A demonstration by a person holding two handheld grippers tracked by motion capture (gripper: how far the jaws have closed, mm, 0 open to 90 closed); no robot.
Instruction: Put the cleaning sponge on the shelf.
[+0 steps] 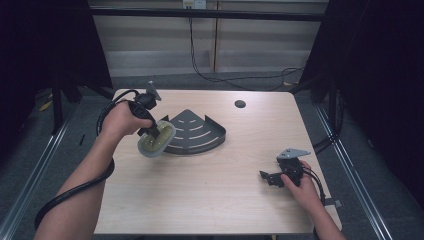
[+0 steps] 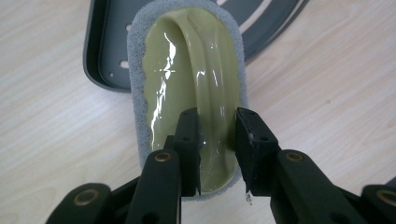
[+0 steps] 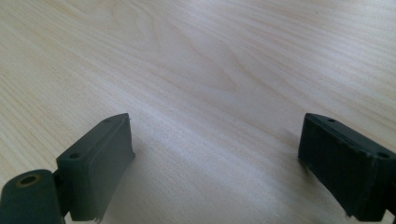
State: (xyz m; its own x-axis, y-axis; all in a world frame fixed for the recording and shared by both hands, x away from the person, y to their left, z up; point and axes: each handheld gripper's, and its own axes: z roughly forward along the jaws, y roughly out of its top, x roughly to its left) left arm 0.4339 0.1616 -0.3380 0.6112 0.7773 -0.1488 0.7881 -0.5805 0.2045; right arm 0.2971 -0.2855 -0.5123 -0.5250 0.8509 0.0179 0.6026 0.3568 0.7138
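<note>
left tool (image 2: pixel 217 140) grips the scrubber (image 2: pixel 187 93) by its ridge, likely to clean the rack (image 1: pixel 197 131); right tool (image 3: pixel 217 163) rests wide on the table (image 3: pixel 196 60).

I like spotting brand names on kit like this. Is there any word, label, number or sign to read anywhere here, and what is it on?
None can be read.
Scrubbing pad with its glossy green handle: no print.
Dark corner rack: slots only, no label.
Left gripper and right gripper: plain black jaws, no marking.
Small pale fitting on the back wall: too small to read.
</note>
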